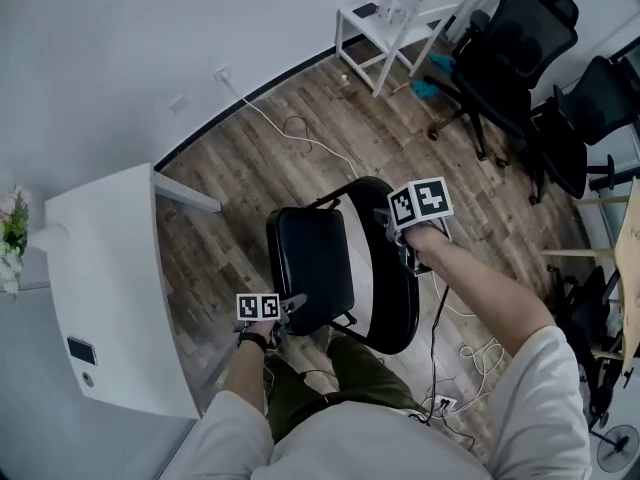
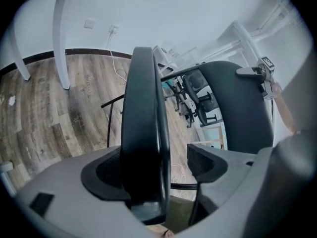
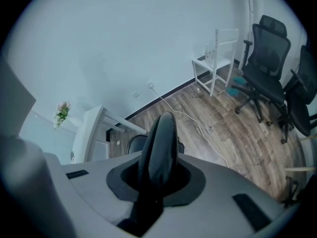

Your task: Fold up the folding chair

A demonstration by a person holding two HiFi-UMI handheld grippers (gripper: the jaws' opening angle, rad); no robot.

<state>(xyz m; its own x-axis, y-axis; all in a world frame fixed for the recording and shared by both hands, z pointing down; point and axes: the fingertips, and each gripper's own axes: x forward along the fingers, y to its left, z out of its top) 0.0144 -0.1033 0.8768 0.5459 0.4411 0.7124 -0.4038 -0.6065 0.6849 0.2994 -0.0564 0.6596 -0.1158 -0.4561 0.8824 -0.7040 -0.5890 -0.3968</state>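
The black folding chair stands on the wood floor in front of me. Its seat (image 1: 312, 263) is tipped up on edge, close to the backrest (image 1: 385, 268). My left gripper (image 1: 290, 313) is at the seat's near edge. In the left gripper view the seat (image 2: 143, 123) runs between the jaws of the left gripper (image 2: 156, 167); it lies against the left pad, and a gap shows at the right pad (image 2: 205, 161). My right gripper (image 1: 408, 243) sits on the top of the backrest. In the right gripper view the right gripper (image 3: 158, 175) is shut on the padded backrest edge (image 3: 161, 143).
A white table (image 1: 110, 268) stands close on the left, with flowers (image 1: 12, 223) at its far end. A white stool (image 1: 395, 23) and black office chairs (image 1: 520, 48) stand at the back right. Cables (image 1: 300, 133) and a power strip (image 1: 445, 403) lie on the floor.
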